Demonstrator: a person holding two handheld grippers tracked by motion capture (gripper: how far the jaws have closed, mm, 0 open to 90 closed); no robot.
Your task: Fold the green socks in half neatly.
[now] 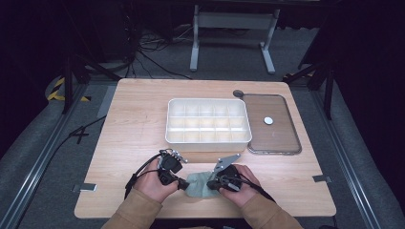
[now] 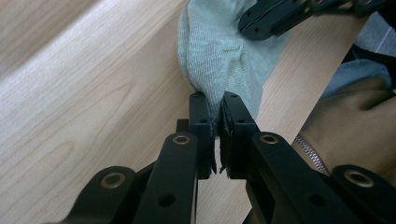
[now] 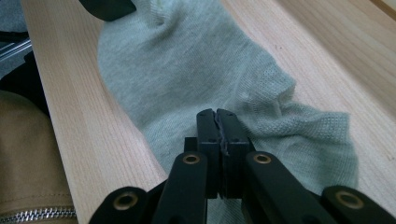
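Sock [image 3: 196, 74] edge hidden between jaws

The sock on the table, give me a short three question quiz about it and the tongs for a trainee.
1. True or false: both the left tongs and the right tongs are shut on the sock.
2. Where does the sock lie relative to the white divided tray? A) inside it B) on the table between the tray and the person C) on the brown lid
3. What small thing sits on the brown lid?

Key
1. True: each pair pinches a fold of the fabric.
2. B.
3. A small white round piece.
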